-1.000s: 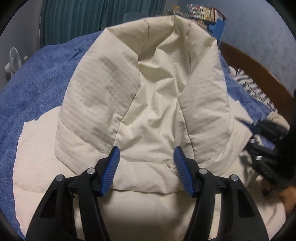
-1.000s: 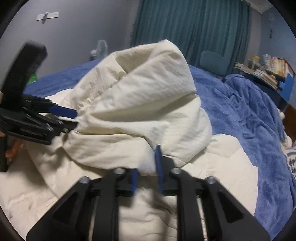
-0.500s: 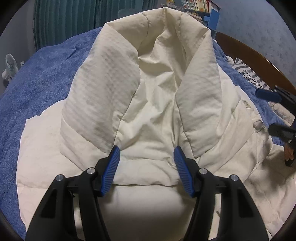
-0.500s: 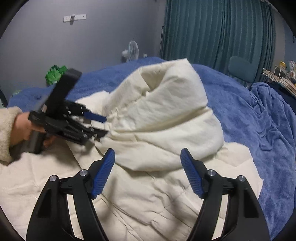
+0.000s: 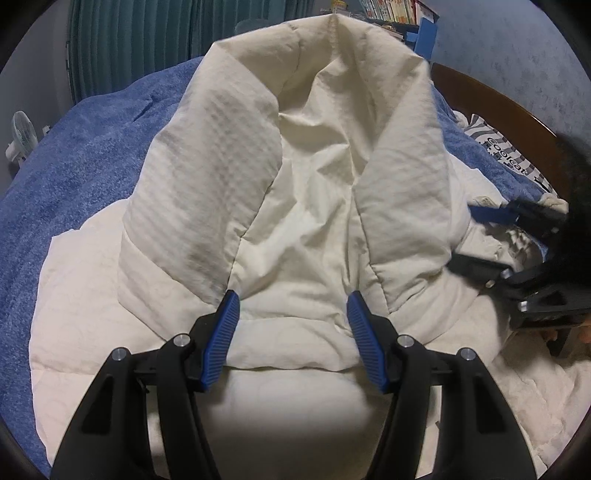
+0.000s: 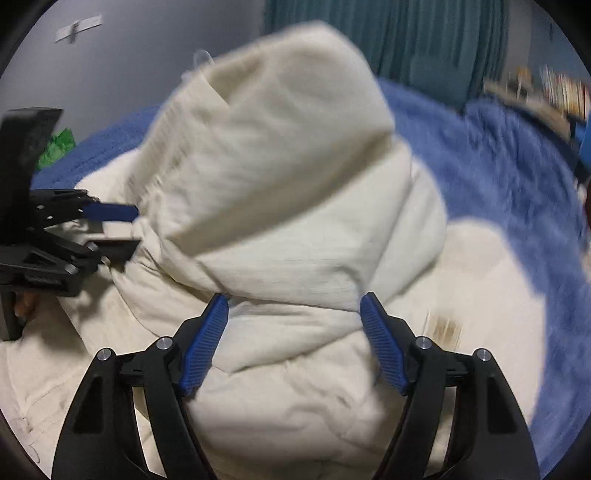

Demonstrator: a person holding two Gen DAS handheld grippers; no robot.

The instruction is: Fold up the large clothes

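A cream padded jacket (image 5: 303, 221) lies spread on a blue blanket, its puffy hood (image 6: 280, 155) standing up. My left gripper (image 5: 291, 299) is open at the base of the hood, its blue pads apart, with a fold of the jacket lying between them and not pinched. The right wrist view shows the left gripper (image 6: 135, 230) at the left, fingertips against the hood's side. My right gripper (image 6: 293, 299) is open, straddling the hood's lower edge without pressing it. In the left wrist view the right gripper (image 5: 463, 236) reaches in from the right.
The blue blanket (image 5: 74, 155) covers the bed around the jacket. A wooden headboard (image 5: 517, 125) and a striped cloth (image 5: 509, 155) lie to the right. Teal curtains (image 6: 424, 44), a bookshelf (image 5: 391, 11), a small fan (image 5: 22, 136) and a green object (image 6: 57, 149) stand beyond the bed.
My right gripper let go of the hood's fabric and opened wide, then moved lower and closer to the hood. The left gripper stayed in place, open.
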